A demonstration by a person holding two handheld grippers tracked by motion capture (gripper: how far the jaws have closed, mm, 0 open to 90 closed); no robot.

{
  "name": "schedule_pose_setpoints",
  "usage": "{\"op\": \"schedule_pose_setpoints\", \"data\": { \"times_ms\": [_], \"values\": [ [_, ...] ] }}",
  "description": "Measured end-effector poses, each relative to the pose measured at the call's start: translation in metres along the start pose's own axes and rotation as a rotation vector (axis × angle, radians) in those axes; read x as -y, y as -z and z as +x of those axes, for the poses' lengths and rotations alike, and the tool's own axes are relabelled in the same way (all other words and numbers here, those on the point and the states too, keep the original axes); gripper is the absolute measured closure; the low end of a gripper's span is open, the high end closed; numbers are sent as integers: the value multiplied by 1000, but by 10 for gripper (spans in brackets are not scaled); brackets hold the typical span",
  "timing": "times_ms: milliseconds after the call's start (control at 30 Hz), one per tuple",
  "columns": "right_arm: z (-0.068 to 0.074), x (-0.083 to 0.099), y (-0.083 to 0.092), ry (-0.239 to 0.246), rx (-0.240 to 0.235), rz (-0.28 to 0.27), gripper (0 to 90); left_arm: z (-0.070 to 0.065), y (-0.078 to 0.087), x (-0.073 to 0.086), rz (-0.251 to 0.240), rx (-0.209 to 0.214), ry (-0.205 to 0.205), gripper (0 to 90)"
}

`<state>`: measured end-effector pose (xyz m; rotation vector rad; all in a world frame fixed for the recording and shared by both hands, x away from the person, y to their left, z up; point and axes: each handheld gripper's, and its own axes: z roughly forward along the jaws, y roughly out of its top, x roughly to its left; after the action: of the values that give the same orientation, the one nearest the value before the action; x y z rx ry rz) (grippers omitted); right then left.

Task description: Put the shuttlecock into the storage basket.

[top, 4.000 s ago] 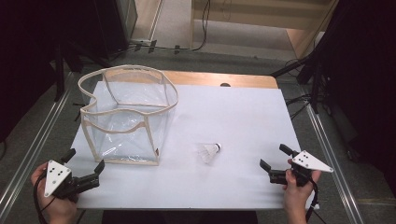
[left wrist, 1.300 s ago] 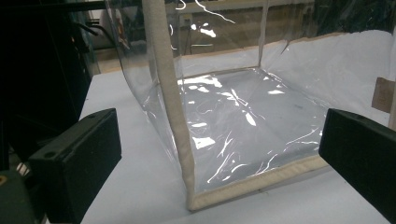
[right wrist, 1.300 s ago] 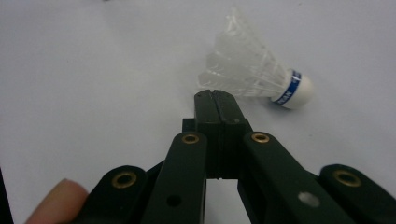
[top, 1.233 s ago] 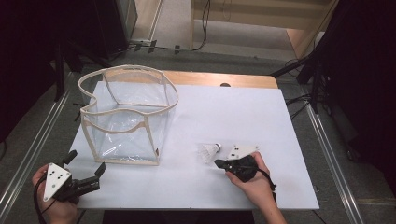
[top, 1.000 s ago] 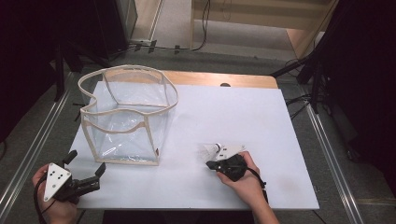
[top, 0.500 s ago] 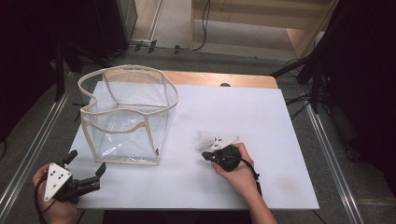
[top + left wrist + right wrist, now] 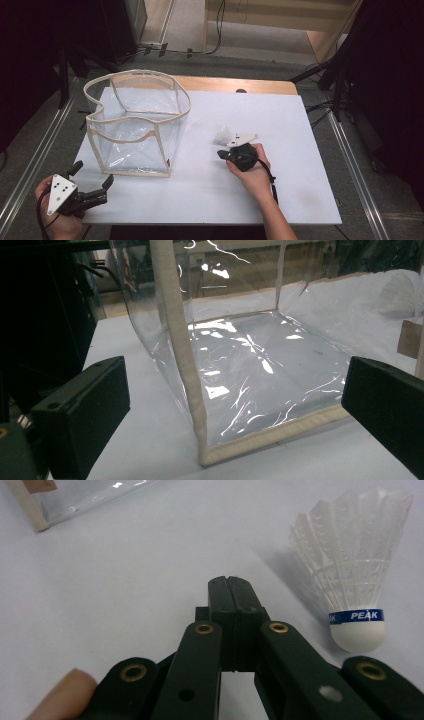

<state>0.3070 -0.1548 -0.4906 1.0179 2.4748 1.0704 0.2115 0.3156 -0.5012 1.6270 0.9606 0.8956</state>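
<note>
Shuttlecock [image 7: 356, 580]: lies on its side on the white worktop [image 7: 280, 120], just beside the right claw, touching neither jaw; in the high view it is the pale shape [image 7: 223, 135] at the claw's far side, well apart from the clear bag.
Shuttlecock make: white feather skirt flaring from a rounded white cork, with a blue band printed PEAK; light and likely to roll or skid if nudged.
Right claw [image 7: 232, 597]: jaws pressed flat together with nothing between them; the tip points past the shuttlecock, not at it. In the high view it sits under the person's right hand [image 7: 248, 162] near mid-worktop.
Right claw reading: shut and empty beside its target, so it looks placed to push the shuttlecock or to open for a pick-up; which one cannot be told.
Left claw [image 7: 90, 186]: jaws wide apart, holding nothing, resting at the near left corner of the worktop; its own view looks between the black pads [image 7: 82, 410] at the bag's corner seam.
Clear bag [image 7: 135, 125]: upright, open at the top, soft glossy transparent plastic with cream fabric piping [image 7: 180, 355] along every edge; walls sag and ripple, mouth gapes ready to receive something.
Worktop surface: smooth matte white, wooden strip at the far edge.
</note>
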Motion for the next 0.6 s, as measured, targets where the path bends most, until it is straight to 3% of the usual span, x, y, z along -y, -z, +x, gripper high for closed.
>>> {"op": "schedule_pose_setpoints", "data": {
  "times_ms": [100, 167, 200, 233, 267, 333, 367, 433, 567, 600],
  "values": [
    [-4, 1, 5, -21, 19, -18, 850, 0, 0, 0, 1, 2, 0, 0],
    [-11, 2, 13, -52, 56, -42, 750, 0, 0, 0, 2, 3, -1, 0],
    [-11, 2, 13, -52, 56, -42, 750, 0, 0, 0, 3, 2, -1, 0],
    [-17, 4, 18, -70, 79, -61, 626, 0, 0, 0, 4, 2, -1, 0],
    [-17, 4, 18, -70, 79, -61, 626, 0, 0, 0, 5, 1, -1, 0],
    [-22, 4, 24, -85, 90, -74, 439, 0, -1, 0, 5, 1, -1, 0],
    [-26, 3, 27, -87, 98, -74, 181, 0, -1, 0, 6, 1, -1, 0],
    [-27, 2, 29, -70, 107, -66, 0, -1, -1, 0, 7, 0, -1, 0],
    [-30, -1, 29, -25, 65, -51, 0, -1, -1, 0, 8, 1, -2, 0],
    [-30, -2, 28, -13, 80, -29, 0, -1, -1, 0, 9, 1, -2, 0]
  ]
}}
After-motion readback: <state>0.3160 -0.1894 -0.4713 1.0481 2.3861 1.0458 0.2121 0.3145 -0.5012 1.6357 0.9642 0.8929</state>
